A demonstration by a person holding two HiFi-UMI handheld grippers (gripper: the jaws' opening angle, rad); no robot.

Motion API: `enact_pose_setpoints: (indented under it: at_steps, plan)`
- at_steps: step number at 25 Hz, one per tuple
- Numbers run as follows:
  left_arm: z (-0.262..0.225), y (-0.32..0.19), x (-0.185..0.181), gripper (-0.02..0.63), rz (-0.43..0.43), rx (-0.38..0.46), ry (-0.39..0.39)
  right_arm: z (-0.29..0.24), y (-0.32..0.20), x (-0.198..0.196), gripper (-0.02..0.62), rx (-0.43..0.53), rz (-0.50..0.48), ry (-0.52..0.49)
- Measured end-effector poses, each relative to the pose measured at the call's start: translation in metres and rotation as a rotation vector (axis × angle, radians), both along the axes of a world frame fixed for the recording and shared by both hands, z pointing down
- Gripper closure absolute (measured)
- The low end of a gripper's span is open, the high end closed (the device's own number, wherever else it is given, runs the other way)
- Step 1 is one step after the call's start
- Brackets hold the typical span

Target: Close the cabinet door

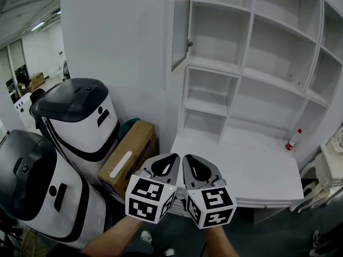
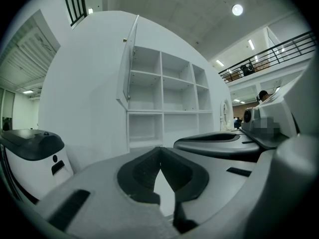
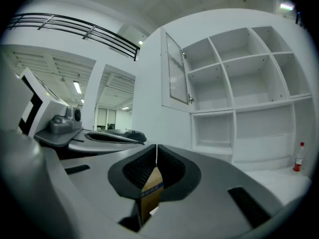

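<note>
Cabinet door (image 1: 181,25) stands ajar at the upper left of the shelving (image 1: 249,31), well apart from both grippers. Left gripper (image 1: 172,157) and right gripper (image 1: 188,158) sit side by side, each closed on nothing, near the white table (image 1: 252,170). Beyond them, the door's top is cut off by the frame's edge.

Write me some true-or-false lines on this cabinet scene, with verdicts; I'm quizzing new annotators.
The door stands open. True.
The left gripper holds the door. False: it is shut on nothing, well short of the door.
A bottle stands on the counter. True.
The right gripper is open. False: its jaws are shut.
The box sits on a shelf. False: it is down on the floor, left of the counter.
</note>
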State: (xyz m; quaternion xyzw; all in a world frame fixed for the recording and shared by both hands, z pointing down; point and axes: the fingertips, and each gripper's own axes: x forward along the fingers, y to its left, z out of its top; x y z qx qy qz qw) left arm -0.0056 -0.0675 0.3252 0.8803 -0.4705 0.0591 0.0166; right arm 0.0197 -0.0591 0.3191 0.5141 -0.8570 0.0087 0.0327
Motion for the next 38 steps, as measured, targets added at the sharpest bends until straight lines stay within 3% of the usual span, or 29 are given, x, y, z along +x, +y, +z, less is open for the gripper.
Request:
enact_pose_setpoints:
  at_steps: [19, 32, 38]
  plan:
    - [-0.032, -0.101, -0.044, 0.594, 0.034, 0.032, 0.036, -0.048, -0.093, -0.039, 0.573, 0.076, 0.01, -0.004]
    - [-0.072, -0.162, -0.069, 0.594, 0.09, 0.068, 0.064, -0.118, -0.138, -0.064, 0.569, 0.194, 0.061, -0.011]
    - [-0.089, -0.178, -0.074, 0.594, 0.135, 0.092, 0.082, -0.135, -0.153, -0.074, 0.49, 0.204, 0.106, 0.007]
